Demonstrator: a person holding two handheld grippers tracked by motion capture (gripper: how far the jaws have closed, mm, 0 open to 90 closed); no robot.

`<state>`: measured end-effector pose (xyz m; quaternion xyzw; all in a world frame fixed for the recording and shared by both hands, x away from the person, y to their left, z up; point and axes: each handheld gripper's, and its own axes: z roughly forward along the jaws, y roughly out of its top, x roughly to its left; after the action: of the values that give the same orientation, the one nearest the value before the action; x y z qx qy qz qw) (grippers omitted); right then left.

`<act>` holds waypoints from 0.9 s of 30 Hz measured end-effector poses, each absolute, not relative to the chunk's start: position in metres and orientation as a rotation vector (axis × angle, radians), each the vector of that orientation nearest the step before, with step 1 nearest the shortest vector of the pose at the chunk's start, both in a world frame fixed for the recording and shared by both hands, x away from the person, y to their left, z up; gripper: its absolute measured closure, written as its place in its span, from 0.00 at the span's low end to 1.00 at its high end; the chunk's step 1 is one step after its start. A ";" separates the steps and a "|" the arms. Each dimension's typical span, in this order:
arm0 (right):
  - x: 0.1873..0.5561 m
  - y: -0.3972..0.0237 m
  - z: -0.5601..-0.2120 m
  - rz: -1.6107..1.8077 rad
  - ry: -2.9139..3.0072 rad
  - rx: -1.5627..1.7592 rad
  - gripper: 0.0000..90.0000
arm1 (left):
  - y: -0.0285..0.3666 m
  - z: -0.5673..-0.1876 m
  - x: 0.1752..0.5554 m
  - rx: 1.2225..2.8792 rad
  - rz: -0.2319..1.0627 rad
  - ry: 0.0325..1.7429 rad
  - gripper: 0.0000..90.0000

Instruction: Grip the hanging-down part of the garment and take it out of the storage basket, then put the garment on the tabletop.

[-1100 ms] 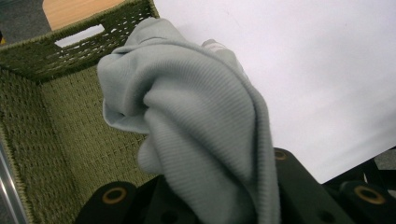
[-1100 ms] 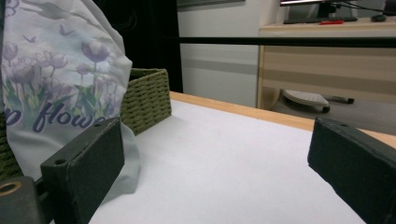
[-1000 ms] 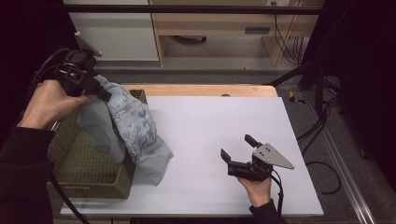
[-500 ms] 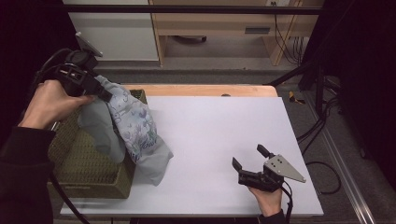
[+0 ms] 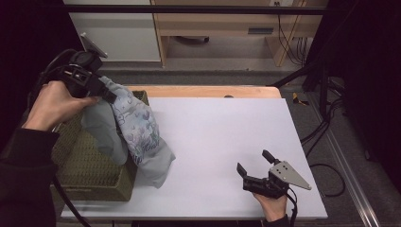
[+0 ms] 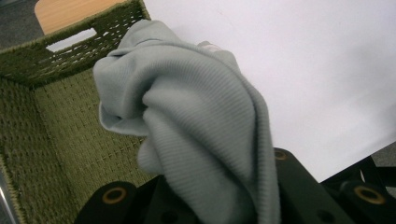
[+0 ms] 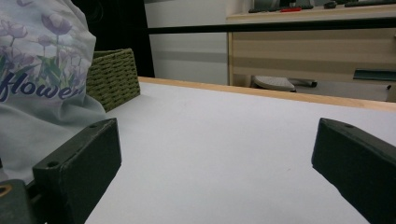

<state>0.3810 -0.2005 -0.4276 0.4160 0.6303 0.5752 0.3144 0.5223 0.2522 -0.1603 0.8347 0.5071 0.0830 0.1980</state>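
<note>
A pale grey-blue garment (image 5: pixel 142 142) printed with flowers hangs from my left gripper (image 5: pixel 105 92), which is shut on its top end above the woven green basket (image 5: pixel 90 165). Its lower part drapes over the basket's right wall onto the white table (image 5: pixel 222 132). In the left gripper view the ribbed grey cloth (image 6: pixel 201 121) is bunched between the jaws over the basket (image 6: pixel 46 121). My right gripper (image 5: pixel 253 161) sits low over the table near the front right, open and holding nothing. In the right gripper view the right gripper (image 7: pixel 215 158) has wide jaws, with the garment (image 7: pixel 37 84) and basket (image 7: pixel 114 74) at left.
A wooden strip (image 5: pixel 213 91) borders the table's far side. Beyond it stand a white cabinet (image 5: pixel 118 33) and a wooden bench (image 5: pixel 222 23). Cables (image 5: pixel 326 127) and a dark stand lie on the floor to the right.
My right gripper has moved down and toward the table's front edge, slightly right. The left gripper and the hanging garment have stayed in place.
</note>
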 end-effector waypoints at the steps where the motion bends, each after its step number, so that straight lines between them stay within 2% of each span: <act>1: 0.380 -0.201 -0.428 1.513 1.661 1.103 0.02 | 0.250 -0.160 0.522 2.335 0.233 1.416 0.90; 10: 0.379 -0.204 -0.430 1.504 1.663 1.118 0.02 | 0.228 -0.157 0.521 2.360 0.237 1.364 0.90; 27: 0.373 -0.208 -0.428 1.491 1.654 1.106 0.02 | 0.137 -0.150 0.503 2.463 0.249 1.085 0.90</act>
<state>0.3732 -0.2078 -0.4282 0.4210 0.6298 0.5679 0.3219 0.5026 0.1374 -0.1502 0.8894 0.3919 0.0897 0.2176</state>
